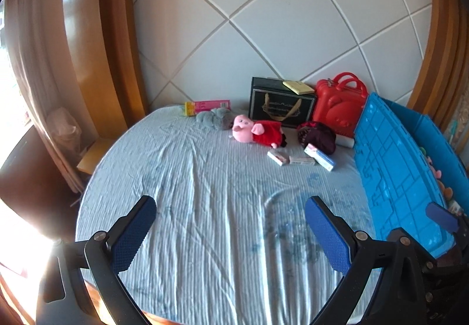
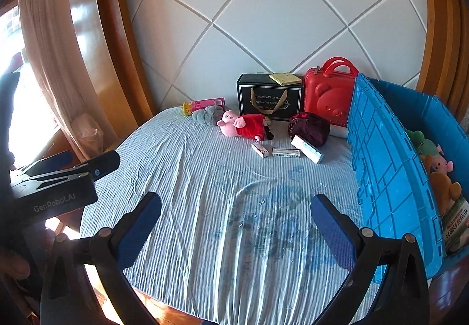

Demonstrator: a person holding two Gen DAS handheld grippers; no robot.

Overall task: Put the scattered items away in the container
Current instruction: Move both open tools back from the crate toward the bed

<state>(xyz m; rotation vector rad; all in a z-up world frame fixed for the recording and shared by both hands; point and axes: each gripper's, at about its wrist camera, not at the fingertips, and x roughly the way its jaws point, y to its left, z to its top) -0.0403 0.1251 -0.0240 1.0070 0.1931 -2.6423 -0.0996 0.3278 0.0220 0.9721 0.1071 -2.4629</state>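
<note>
Left tool (image 1: 230,232) and right tool (image 2: 236,223) both stand wide open over the bed (image 2: 205,193), gripping nothing. Far ahead of them lie a pink pig plush (image 2: 240,125), a grey plush (image 2: 208,115) and three small boxes (image 2: 285,152). The blue crate (image 2: 381,166), to their right, holds plush toys (image 2: 439,175).

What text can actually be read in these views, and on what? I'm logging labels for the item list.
"GenRobot.AI": on the left gripper's body.
"Coffee Cup And S…": gold print on the black gift box, the rest hidden by its ribbon.
Chinese characters on the green packet in the blue crate: too skewed to read.
Print on the three small cartons and the pink box: too small.
</note>
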